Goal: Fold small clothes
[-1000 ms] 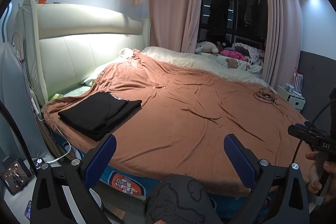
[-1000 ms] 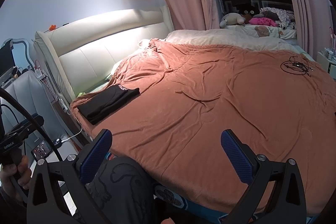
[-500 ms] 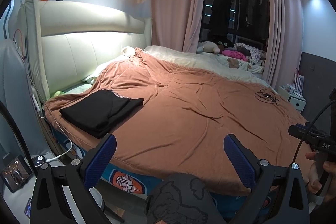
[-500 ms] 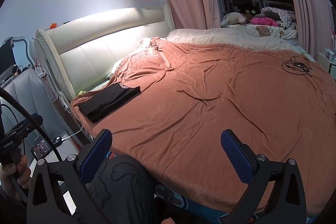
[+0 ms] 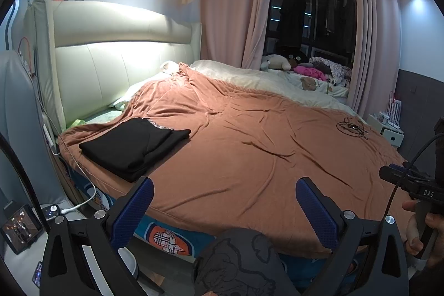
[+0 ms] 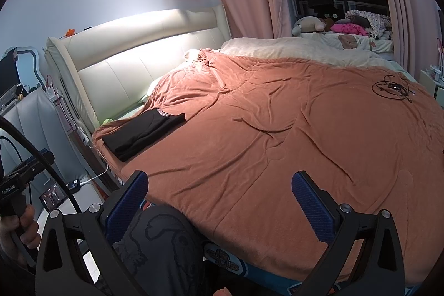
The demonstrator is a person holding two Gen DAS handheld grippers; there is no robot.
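Both grippers are being held level at the foot-side edge of the bed, pointing across it: the left gripper [image 5: 224, 201] and the right gripper [image 6: 219, 197] are each being kept wide open, blue-padded fingers [image 5: 135, 208] spread far apart, with nothing being gripped. The right hand [image 5: 421, 229] is being seen at the right edge of the left wrist view, wrapped around its handle; the left hand [image 6: 19, 226] is being shown likewise at the lower left of the right wrist view. A knee in dark patterned trousers [image 6: 163, 240] is being framed between the fingers. Compared with a second ago, the left view is being shifted slightly, so that the headboard and the garment are sitting a little further right in the frame; the gripper openings are being left unchanged. The folded black garment [image 5: 133, 147] is lying in the left part of both views, on the orange-brown bedspread [image 5: 249, 151], near the cream padded headboard [image 5: 111, 57]. A coiled black cable [image 5: 351, 126] is lying at the right of the bed. Pink curtains [image 5: 230, 4] are hanging in the upper middle.
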